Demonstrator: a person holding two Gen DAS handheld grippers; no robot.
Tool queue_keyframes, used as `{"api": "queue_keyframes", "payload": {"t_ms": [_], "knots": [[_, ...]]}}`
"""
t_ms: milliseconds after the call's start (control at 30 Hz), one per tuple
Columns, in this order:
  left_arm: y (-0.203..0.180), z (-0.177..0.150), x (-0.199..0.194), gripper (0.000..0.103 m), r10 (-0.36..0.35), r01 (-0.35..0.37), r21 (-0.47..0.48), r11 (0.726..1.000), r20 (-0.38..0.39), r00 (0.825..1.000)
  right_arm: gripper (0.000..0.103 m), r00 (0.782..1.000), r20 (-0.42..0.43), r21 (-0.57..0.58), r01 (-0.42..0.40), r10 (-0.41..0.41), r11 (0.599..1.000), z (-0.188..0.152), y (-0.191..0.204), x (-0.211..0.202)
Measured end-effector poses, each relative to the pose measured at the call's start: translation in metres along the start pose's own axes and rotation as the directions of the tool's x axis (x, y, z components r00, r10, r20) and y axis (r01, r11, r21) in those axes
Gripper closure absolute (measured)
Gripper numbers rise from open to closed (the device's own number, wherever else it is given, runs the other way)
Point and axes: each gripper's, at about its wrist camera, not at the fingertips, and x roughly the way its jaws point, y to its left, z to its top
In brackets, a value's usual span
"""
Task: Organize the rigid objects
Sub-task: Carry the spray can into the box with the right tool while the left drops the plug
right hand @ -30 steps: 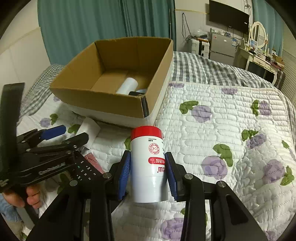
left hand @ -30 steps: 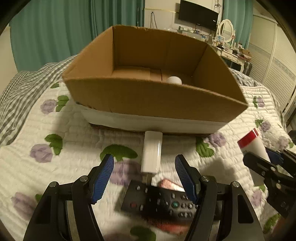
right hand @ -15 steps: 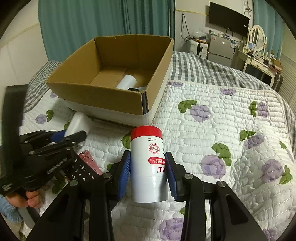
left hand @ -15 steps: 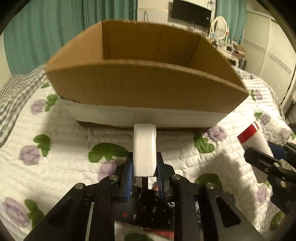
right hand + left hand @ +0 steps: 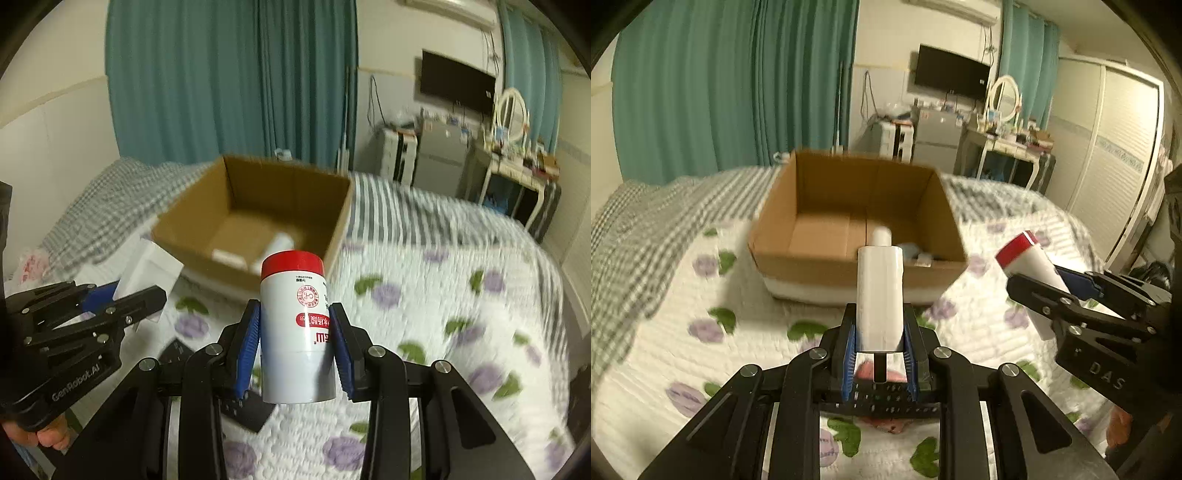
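Above quilt (image 5: 665,354), both jaws clamp white box (image 5: 880,295), red-capped bottle (image 5: 295,328).

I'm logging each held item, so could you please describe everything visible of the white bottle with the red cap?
The white bottle with the red cap is a smooth, plastic-looking cylinder with red printed markings that read upside down. It is clamped between the blue pads of the right gripper, clear of the floral quilt, cap pointing away towards the open cardboard box.

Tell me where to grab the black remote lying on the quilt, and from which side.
Grip the black remote across its narrow width, coming straight down from above: it lies flat on the quilt, so only its long side edges offer faces. Both grippers are full now; most of it is hidden behind them.
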Motion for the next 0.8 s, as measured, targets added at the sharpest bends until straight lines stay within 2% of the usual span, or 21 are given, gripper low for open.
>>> {"api": "queue_keyframes", "payload": {"t_ms": [233,433,600,800], "knots": [[0.0,0.059,-0.006,0.081,0.034,-0.036,0.021,0.999,0.068,0.997,0.067,0.993,0.116,-0.062,-0.004,0.011,0.998,0.066,0.005,-0.009],[0.018,0.11,0.023,0.081,0.08,-0.084,0.039,0.996,0.104,0.991,0.067,0.988,0.148,-0.098,-0.026,0.041,0.995,0.115,0.007,0.021],[0.033,0.125,0.063,0.081,0.108,-0.113,0.044,0.993,0.09,0.99,0.067,0.991,0.127,-0.104,-0.019,0.032,0.994,0.138,0.003,0.074],[0.052,0.111,0.119,0.081,0.106,-0.106,0.023,0.994,0.017,0.994,0.067,0.998,0.059,-0.094,-0.022,0.028,0.995,0.129,-0.003,0.14]]}}
